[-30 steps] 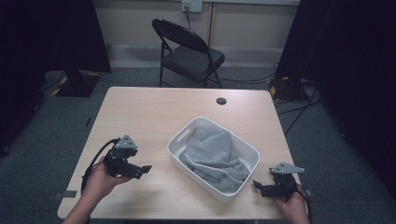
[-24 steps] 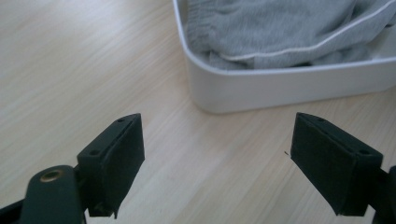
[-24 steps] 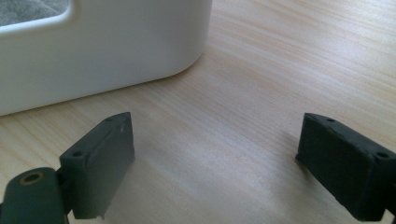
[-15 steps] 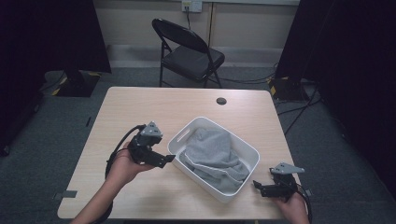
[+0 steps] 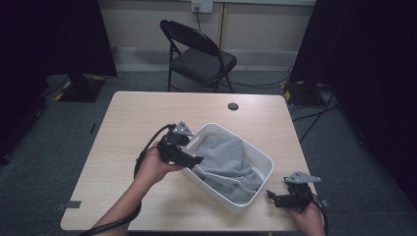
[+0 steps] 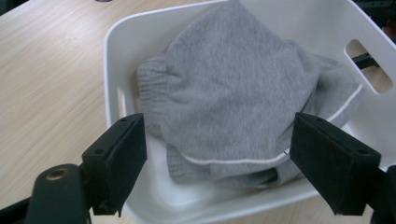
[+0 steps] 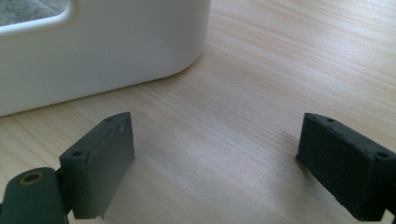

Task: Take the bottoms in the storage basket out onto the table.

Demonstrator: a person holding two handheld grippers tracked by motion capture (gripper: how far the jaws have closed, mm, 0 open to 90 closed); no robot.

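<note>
White tub point(image 5: 263, 162) sits on the wooden table point(image 5: 128, 128), right of centre, set diagonally. Its long axis runs from the far left toward the near right, with the near-right end close to the table's front edge. An oval handle slot shows in the end wall in the left gripper view and again in the right gripper view.

Grey sweatshirt point(image 5: 226, 160) lies bunched inside the tub, filling most of it. In the left gripper view point(image 6: 243, 88) a ribbed hem lies toward the left wall, and a thin pale seam line curves along the near fold. Which way the garment's neck points: cannot tell.

Left gripper point(image 5: 189, 158) is held over the tub's near-left rim, pointing into the tub toward the sweatshirt. Its jaws stand wide apart, one over the left wall and one over the cloth's right side, with nothing between them but air above the sweatshirt. Contact with cloth: cannot tell. Left hand point(image 5: 155, 167) wraps the handle and a black cable loops off behind it.

Right gripper point(image 5: 275, 196) rests low at the table's near-right corner, just beside the tub's end and aimed at it. Jaws spread wide, bare table between them. Right hand point(image 5: 307, 216) is at the table edge.

Table: pale wood grain, with a dark round cap point(image 5: 233, 106) near the far edge. Room: grey carpet, a black folding chair point(image 5: 199, 56) behind the table, dark curtains on both sides, and cables on the floor at the right.
</note>
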